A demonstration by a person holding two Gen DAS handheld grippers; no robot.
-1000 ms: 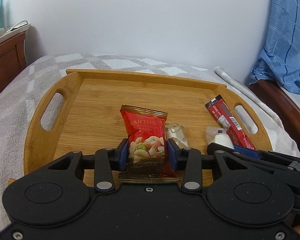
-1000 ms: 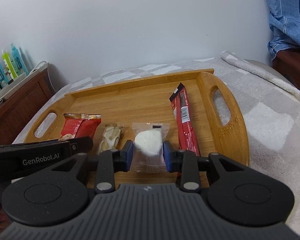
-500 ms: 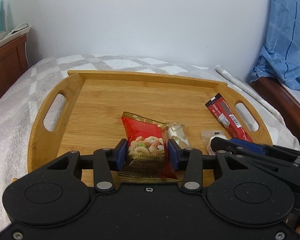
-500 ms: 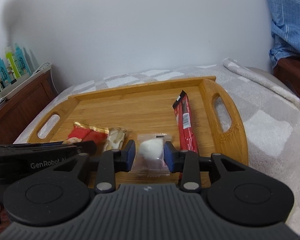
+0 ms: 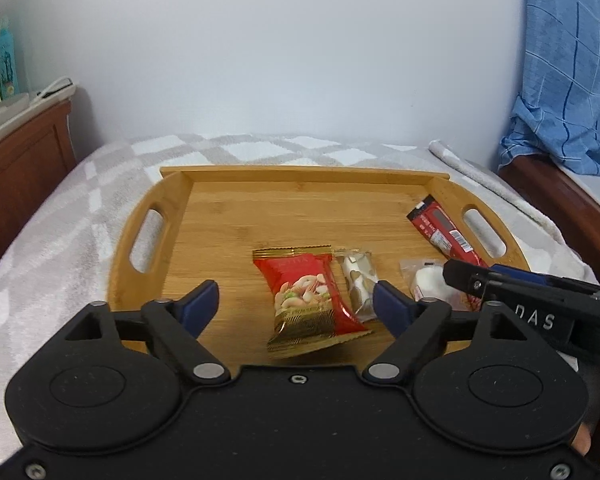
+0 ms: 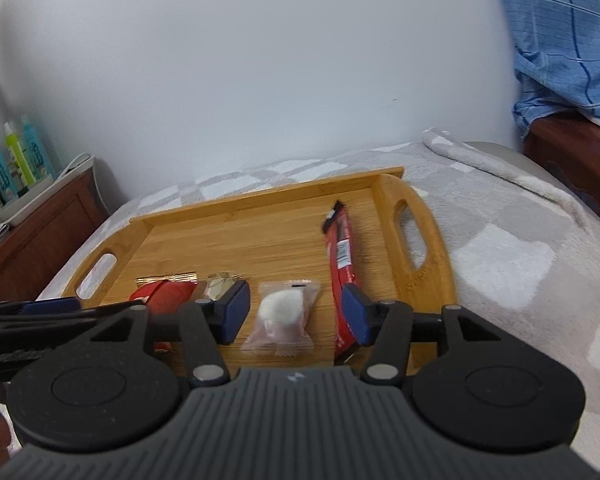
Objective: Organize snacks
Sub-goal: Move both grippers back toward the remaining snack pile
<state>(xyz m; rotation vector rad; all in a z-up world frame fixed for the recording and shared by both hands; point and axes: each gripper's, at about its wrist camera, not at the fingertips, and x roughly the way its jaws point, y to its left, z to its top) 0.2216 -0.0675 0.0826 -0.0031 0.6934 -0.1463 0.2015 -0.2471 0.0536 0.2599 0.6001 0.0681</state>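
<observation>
1. The left gripper [image 5: 296,302] has just spread its jaws wide; its blue pads [image 5: 202,304] touch nothing, and the red nut bag [image 5: 306,300] lies loose between them on the tray [image 5: 236,184].
2. The right gripper [image 6: 296,312] has just let go too: the white candy [image 6: 282,312] in clear wrap lies on the tray between its pads, clear of both.
3. A small beige sweet [image 5: 358,276] lies between bag and candy.
4. The red bar [image 6: 342,256] lies lengthwise by the tray's right handle.
5. Beyond: checked blanket [image 6: 500,240], bottles [image 6: 18,156] left, blue cloth [image 5: 568,80] right.
</observation>
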